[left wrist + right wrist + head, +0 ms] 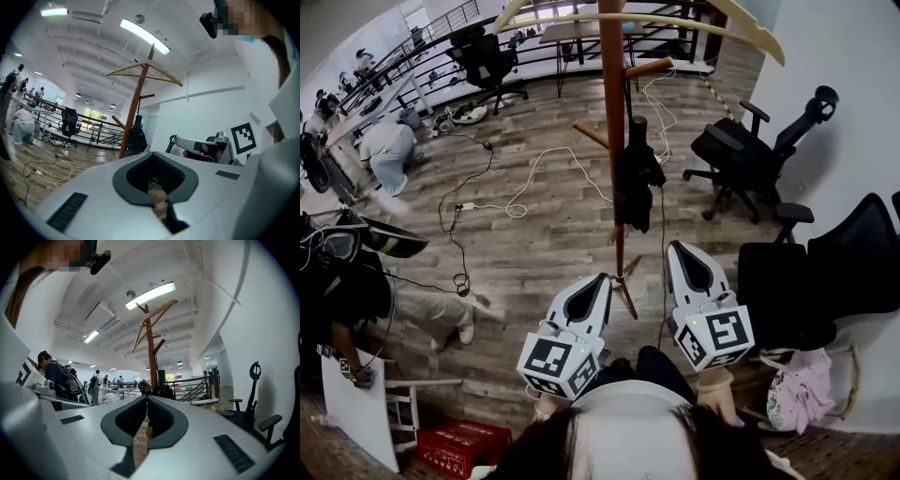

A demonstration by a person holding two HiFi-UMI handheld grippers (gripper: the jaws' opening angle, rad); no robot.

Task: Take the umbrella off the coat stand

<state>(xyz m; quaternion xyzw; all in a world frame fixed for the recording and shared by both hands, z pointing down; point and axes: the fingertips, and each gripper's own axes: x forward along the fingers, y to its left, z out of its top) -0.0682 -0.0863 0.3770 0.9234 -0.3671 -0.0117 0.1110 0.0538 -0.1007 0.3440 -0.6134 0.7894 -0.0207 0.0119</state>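
Beyond the white left gripper (602,278) and right gripper (675,247), both with jaws together and empty, a folded black umbrella (636,178) hangs on the wooden coat stand (612,112); only the head view shows its feet (625,281).

Umbrella (636,183) reads solid black, dark against the reddish-brown wood of the coat stand (612,112), and the stand's top arms go paler, a light tan. Left gripper (598,281) and right gripper (678,249) now: pale grey-white shells, dark grey pads, each cube with bold black-and-white square markers. The floor (544,225) is grey-brown wood-grain planks, with white cables (517,208) across it. Black office chair (741,155), a bright red box (455,445), a pink bundle of cloth (802,389), and a white wall (844,56).
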